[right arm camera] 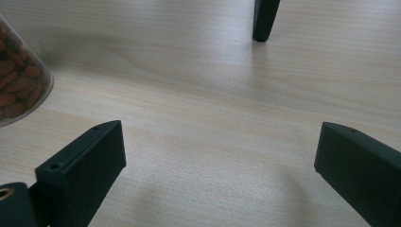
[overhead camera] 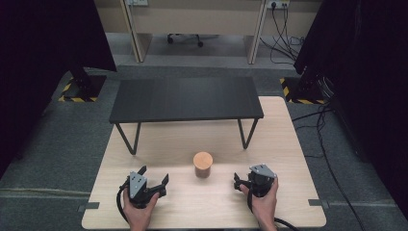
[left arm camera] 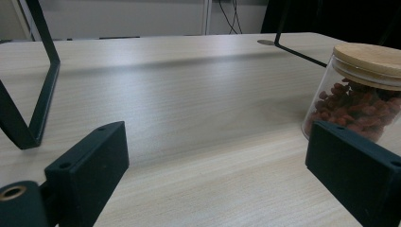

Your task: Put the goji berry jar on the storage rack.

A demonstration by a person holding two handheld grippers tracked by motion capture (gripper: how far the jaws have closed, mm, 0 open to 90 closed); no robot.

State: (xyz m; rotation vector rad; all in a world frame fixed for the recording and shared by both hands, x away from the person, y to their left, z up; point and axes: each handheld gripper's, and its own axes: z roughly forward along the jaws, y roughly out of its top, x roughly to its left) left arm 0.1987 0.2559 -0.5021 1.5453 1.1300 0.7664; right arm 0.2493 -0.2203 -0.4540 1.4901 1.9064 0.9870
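Note:
A glass jar (overhead camera: 202,164) with a round wooden lid stands upright on the light wooden table (overhead camera: 159,144), between my two grippers and a little farther out. It holds brown nuts. In the left gripper view the jar (left arm camera: 364,94) is at the right, just beyond the right jaw. In the right gripper view its glass side (right arm camera: 19,85) shows at the left edge. My left gripper (overhead camera: 154,174) (left arm camera: 217,165) is open with nothing between its jaws. My right gripper (overhead camera: 243,179) (right arm camera: 220,161) is also open and holds nothing. Both sit low near the table's front edge, each in a hand.
A low black shelf (overhead camera: 186,98) on thin metal legs stands across the back half of the table. One leg (left arm camera: 38,94) is left of the left gripper, another leg (right arm camera: 264,19) ahead of the right one. Cables (overhead camera: 312,120) lie on the floor at right.

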